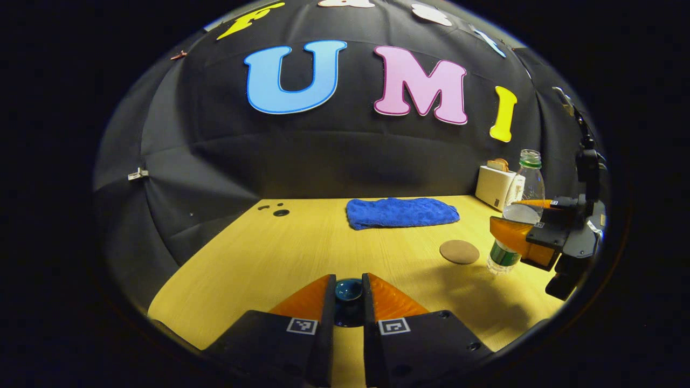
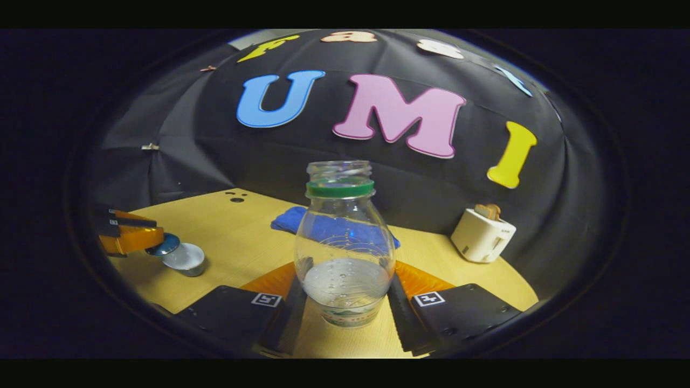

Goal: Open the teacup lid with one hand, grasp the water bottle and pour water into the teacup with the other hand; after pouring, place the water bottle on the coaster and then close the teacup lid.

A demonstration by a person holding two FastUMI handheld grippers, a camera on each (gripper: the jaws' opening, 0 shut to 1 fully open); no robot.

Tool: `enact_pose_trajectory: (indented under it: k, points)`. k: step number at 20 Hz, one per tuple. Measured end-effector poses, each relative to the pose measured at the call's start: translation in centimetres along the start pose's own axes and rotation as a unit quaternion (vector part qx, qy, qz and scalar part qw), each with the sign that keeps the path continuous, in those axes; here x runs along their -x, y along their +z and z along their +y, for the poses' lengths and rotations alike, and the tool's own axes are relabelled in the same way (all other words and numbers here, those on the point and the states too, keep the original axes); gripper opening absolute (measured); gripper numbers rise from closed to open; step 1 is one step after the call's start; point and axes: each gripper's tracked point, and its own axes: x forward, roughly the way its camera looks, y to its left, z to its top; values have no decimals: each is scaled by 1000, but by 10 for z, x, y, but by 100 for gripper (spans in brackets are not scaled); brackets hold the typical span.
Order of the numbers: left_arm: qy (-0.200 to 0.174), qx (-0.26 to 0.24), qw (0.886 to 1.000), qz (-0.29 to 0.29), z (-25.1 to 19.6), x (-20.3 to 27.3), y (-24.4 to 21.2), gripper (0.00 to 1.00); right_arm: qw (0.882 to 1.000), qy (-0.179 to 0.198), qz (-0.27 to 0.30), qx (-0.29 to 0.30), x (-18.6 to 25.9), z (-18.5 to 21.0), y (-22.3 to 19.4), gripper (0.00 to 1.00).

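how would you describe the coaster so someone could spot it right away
On the wooden table, look in front of the blue towel, toward the water bottle. The coaster is the flat brown disc lying bare there, the table's one round, flat thing.

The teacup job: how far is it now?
Left gripper is shut on the lid knob; in the right gripper view the lid looks lifted beside the teacup. Right gripper is shut on the upright water bottle. Left: pouring, setting it on the coaster, closing.
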Motion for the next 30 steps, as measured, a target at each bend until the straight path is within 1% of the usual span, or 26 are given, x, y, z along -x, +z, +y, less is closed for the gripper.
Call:
enact_pose_trajectory:
  k: [2,3,5,6,7,8,9,11,14,17,20,21,22,23,25,30]
  points:
    - [8,12,1000,-4,7,7,4,27,1000,17,-8,22,-9,8,7,73]
    - [12,18,1000,-5,10,10,6,27,999,27,-2,31,-14,13,7,73]
    - [20,27,999,-9,20,17,11,27,998,31,11,62,-20,17,6,73]
    - [25,31,999,-10,28,19,12,24,996,34,13,84,-23,19,6,73]
    - [30,35,999,-12,34,21,14,23,993,30,14,112,-26,20,6,73]
    - [36,38,999,-13,42,22,14,30,989,30,13,142,-26,22,8,73]
    - [45,42,998,-11,50,24,14,27,985,34,13,169,-28,26,8,73]
    - [65,49,997,-11,67,28,13,27,977,46,12,210,-39,38,6,73]
    - [82,59,995,-7,84,32,4,27,967,64,17,247,-47,56,0,73]
    - [92,54,994,0,98,35,-5,27,950,71,9,303,-54,66,-2,73]
    - [91,56,994,1,105,32,-10,27,937,90,1,338,-55,78,-6,73]
    - [91,60,994,0,107,32,-10,23,934,95,1,344,-60,81,-8,73]
    - [93,60,994,0,109,31,-11,30,931,99,1,351,-64,85,-10,73]
    - [93,60,994,0,111,30,-11,27,927,102,-1,360,-66,88,-10,73]
    - [93,61,994,-2,112,29,-12,27,917,110,-9,383,-66,94,-10,73]
    - [90,59,994,0,111,29,-18,27,881,126,-31,454,-61,105,-12,73]
